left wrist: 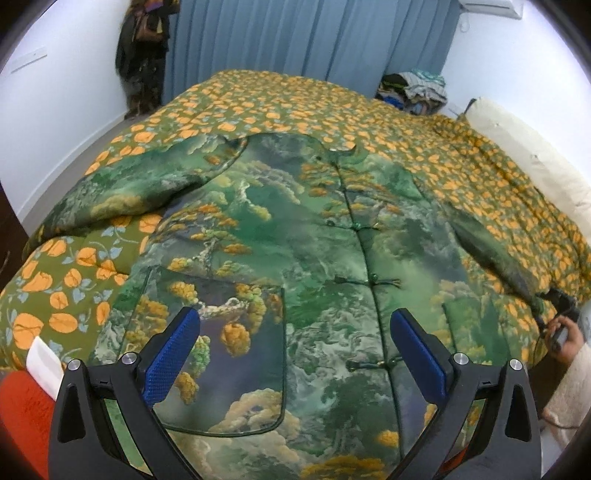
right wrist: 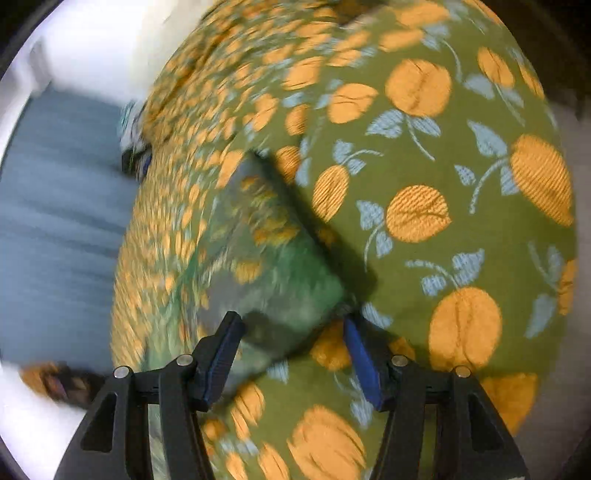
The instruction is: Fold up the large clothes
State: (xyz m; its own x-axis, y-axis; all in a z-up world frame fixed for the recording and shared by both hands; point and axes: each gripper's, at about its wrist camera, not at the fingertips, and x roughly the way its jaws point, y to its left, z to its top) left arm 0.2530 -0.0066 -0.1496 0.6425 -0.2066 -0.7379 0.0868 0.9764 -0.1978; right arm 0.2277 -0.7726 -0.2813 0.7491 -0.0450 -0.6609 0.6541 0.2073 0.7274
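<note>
A large green jacket [left wrist: 295, 236] with a landscape print and knot buttons lies front up on the bed. Its left sleeve [left wrist: 140, 184] is bent inward over the chest. Its right sleeve [left wrist: 495, 251] stretches toward the bed's right edge. My left gripper [left wrist: 295, 332] is open and empty, hovering above the jacket's lower front. My right gripper [right wrist: 291, 339] is open with the cuff end of the right sleeve [right wrist: 273, 273] lying between its blue pads; the view is blurred. The right gripper also shows in the left wrist view [left wrist: 557, 310] at the sleeve's end.
The bed carries a green quilt with orange fruit [left wrist: 280, 107]. A clothes pile [left wrist: 413, 90] sits at the far right corner. A cream pillow [left wrist: 532, 162] lies along the right side. Blue curtains [left wrist: 310, 33] hang behind. A red item [left wrist: 22, 410] lies at the near left.
</note>
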